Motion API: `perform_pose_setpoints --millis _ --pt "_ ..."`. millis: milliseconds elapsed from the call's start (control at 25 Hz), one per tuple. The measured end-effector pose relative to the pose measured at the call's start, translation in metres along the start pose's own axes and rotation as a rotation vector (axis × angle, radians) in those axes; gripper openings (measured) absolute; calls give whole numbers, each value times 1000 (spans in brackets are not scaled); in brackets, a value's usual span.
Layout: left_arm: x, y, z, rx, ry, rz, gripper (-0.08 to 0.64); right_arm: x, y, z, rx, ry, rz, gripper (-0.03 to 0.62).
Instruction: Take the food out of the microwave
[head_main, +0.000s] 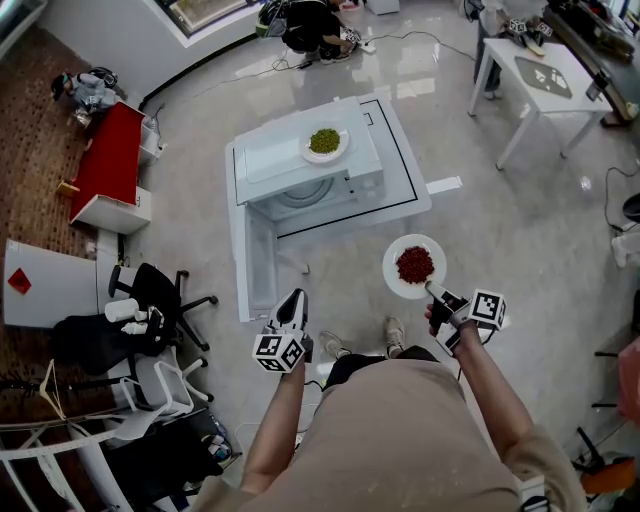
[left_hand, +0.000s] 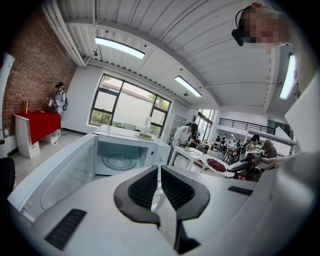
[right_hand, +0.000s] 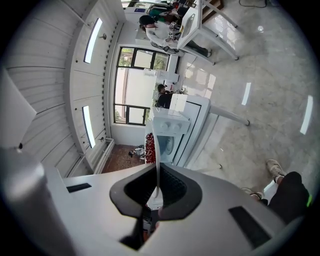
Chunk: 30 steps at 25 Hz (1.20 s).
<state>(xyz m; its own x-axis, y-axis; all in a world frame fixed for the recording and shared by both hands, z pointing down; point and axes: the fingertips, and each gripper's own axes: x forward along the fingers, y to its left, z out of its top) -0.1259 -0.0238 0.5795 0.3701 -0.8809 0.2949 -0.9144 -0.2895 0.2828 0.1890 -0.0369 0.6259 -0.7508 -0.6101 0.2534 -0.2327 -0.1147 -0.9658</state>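
The white microwave (head_main: 305, 170) stands on a low white table (head_main: 410, 190), its door (head_main: 252, 262) swung open and its turntable (left_hand: 119, 161) bare. A white plate of green food (head_main: 325, 142) rests on its top. My right gripper (head_main: 432, 291) is shut on the near rim of a white plate of red food (head_main: 414, 266), held in the air to the right of the microwave. In the right gripper view this plate (right_hand: 156, 150) runs edge-on into the closed right gripper (right_hand: 158, 192). My left gripper (head_main: 293, 298) hangs in front of the open door, shut with nothing in it (left_hand: 159, 176).
A second white table (head_main: 545, 75) stands at the back right. A red cabinet (head_main: 108, 160) and black office chairs (head_main: 150, 310) crowd the left side. A person (head_main: 312, 25) crouches on the floor behind the microwave. Cables lie on the shiny floor.
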Motion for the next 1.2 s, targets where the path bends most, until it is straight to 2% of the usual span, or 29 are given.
perform_pose_setpoints --millis 320,440,640,840,1200 --pt "13 2 -20 -11 12 35 11 8 -32 -2 8 35 -29 17" --pt "17 3 -26 -19 13 45 11 15 -42 -7 48 58 -32 17" --pt "25 3 -35 -25 31 43 11 27 -56 -13 24 103 -43 17" --pt "31 -3 -37 -25 45 34 11 31 -60 -15 60 94 -44 17" --pt "34 0 -52 -8 91 28 11 41 -72 -15 56 92 -54 17"
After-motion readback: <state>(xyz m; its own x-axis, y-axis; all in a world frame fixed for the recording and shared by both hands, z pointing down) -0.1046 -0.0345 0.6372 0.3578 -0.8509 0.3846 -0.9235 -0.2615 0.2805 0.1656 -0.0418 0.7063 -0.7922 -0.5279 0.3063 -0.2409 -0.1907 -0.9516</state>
